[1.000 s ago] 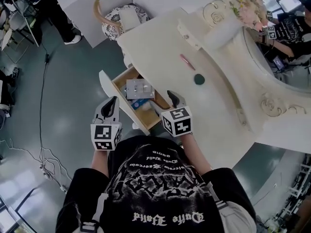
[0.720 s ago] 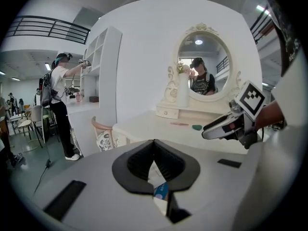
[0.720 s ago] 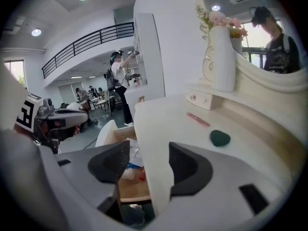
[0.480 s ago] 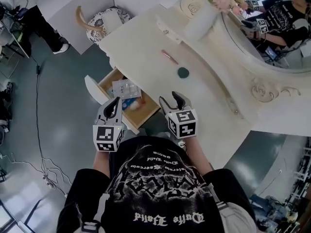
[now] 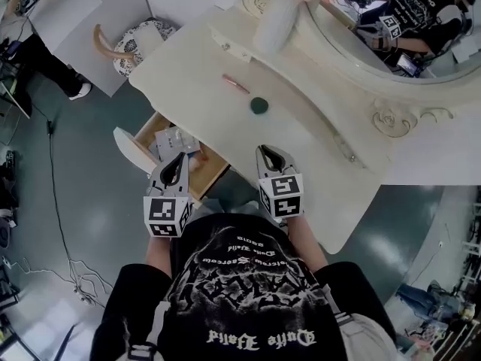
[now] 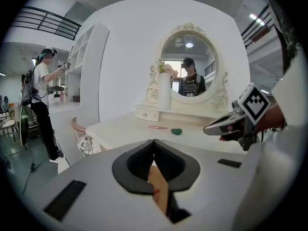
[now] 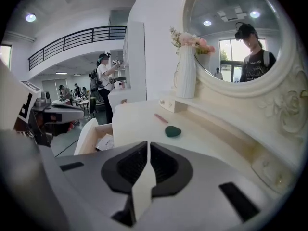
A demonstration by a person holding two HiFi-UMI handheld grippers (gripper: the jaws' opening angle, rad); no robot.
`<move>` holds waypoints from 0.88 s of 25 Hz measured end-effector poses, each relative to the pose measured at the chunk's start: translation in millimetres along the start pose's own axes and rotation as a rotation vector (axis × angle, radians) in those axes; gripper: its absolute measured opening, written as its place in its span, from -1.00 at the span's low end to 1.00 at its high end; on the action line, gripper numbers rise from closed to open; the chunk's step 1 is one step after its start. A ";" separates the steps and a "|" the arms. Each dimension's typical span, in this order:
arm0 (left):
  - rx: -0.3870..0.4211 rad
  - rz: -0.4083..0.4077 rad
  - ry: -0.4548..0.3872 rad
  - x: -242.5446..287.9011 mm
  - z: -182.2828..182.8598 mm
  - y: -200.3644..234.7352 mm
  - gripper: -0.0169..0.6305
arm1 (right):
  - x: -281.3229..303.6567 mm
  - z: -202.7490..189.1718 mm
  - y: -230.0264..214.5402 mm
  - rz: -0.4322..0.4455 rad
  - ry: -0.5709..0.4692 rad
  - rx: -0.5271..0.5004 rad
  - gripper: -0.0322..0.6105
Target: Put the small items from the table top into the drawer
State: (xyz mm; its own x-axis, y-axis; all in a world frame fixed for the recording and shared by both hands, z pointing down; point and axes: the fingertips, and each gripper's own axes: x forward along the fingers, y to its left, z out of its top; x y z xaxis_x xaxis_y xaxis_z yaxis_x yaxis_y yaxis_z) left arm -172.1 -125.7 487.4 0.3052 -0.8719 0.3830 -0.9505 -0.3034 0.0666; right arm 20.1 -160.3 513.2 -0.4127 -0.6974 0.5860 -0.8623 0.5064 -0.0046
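Observation:
A thin pink stick [image 5: 235, 84] and a dark green rounded piece [image 5: 259, 105] lie on the cream dressing table [image 5: 323, 179]. Both show ahead in the right gripper view, the stick [image 7: 160, 118] beyond the green piece [image 7: 173, 131]. The wooden drawer [image 5: 143, 153] below the table's left edge stands pulled out, with papers and small packets inside. My left gripper [image 5: 180, 159] hovers over the drawer's near end, shut and empty. My right gripper [image 5: 265, 151] is over the table's front edge; its jaws are closing with nothing between them and look together.
A white vase of flowers [image 5: 274, 21] and a small drawer box [image 5: 229, 45] stand at the table's back, under an oval mirror [image 5: 398, 43]. A round patterned chair [image 5: 134, 40] sits left of the table. A person [image 6: 43, 95] stands far off to the left.
The right gripper's jaws have gone from open to together. Both grippers have drawn back from the drawer toward my body, and the head view has swung so the table sits higher.

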 end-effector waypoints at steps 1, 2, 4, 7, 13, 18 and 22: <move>0.001 -0.005 0.001 0.9 -0.4 -3.9 -0.90 | -2.9 -1.7 -3.4 -0.010 -0.001 -0.005 -0.82; 0.001 -0.008 0.002 1.7 -0.6 -7.2 -0.90 | -5.8 -2.9 -7.0 -0.021 -0.005 -0.005 -0.85; -0.001 -0.012 0.002 2.8 -0.7 -13.0 -0.90 | -11.9 -4.0 -14.6 -0.042 -0.022 0.010 -0.87; -0.005 -0.021 0.002 4.6 -0.2 -21.1 -0.90 | -23.1 -1.0 -26.2 -0.056 -0.073 0.076 -0.87; -0.011 -0.060 0.008 7.1 1.1 -36.3 -0.90 | -36.0 -4.6 -43.9 -0.087 -0.099 0.054 -0.87; 0.007 -0.053 0.021 8.7 -1.7 -40.4 -0.90 | -42.4 -7.8 -47.8 -0.102 -0.117 0.034 -0.88; 0.015 -0.053 0.029 8.6 -3.8 -43.9 -0.90 | -46.9 -13.1 -53.9 -0.119 -0.121 0.026 -0.88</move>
State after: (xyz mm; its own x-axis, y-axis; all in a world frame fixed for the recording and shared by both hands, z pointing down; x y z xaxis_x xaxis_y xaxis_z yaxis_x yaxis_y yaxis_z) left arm -127.9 -118.4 491.4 0.3531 -0.8432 0.4054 -0.9320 -0.3550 0.0736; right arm 89.8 -148.3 496.6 -0.3378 -0.8086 0.4817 -0.9141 0.4039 0.0370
